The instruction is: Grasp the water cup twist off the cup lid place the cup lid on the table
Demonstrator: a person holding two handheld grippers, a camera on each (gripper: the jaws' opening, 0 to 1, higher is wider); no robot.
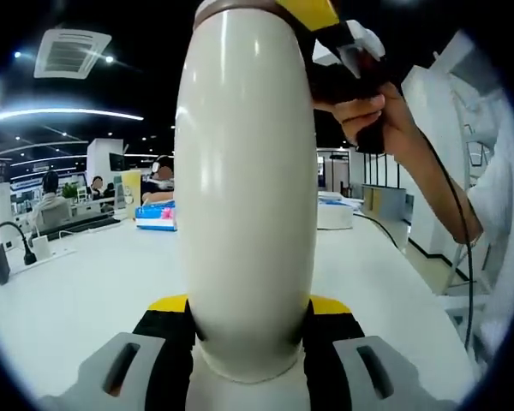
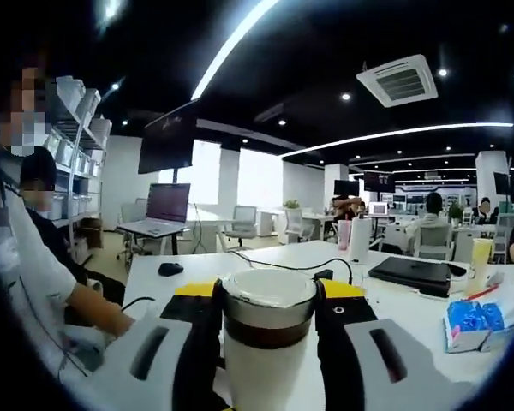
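The water cup [image 1: 244, 188] is a tall cream cylinder with a brown band at its top. My left gripper [image 1: 248, 310] is shut on its lower body, with yellow-tipped black jaws on both sides. At the cup's top, my right gripper [image 1: 313, 17] comes in from the right, held by a person's hand [image 1: 381, 120]. In the right gripper view I look down on the pale round lid [image 2: 268, 291] and the brown band [image 2: 265, 332] under it. My right gripper [image 2: 268, 301] is shut on the lid, one jaw pressed to each side.
The cup is held above a white table [image 1: 86, 291] with a power strip [image 1: 34, 248] and a blue pack [image 1: 158, 214]. A closed laptop [image 2: 415, 274], a mouse [image 2: 170, 268] and a black cable [image 2: 300, 267] lie further off. A person [image 2: 34, 257] is at the left.
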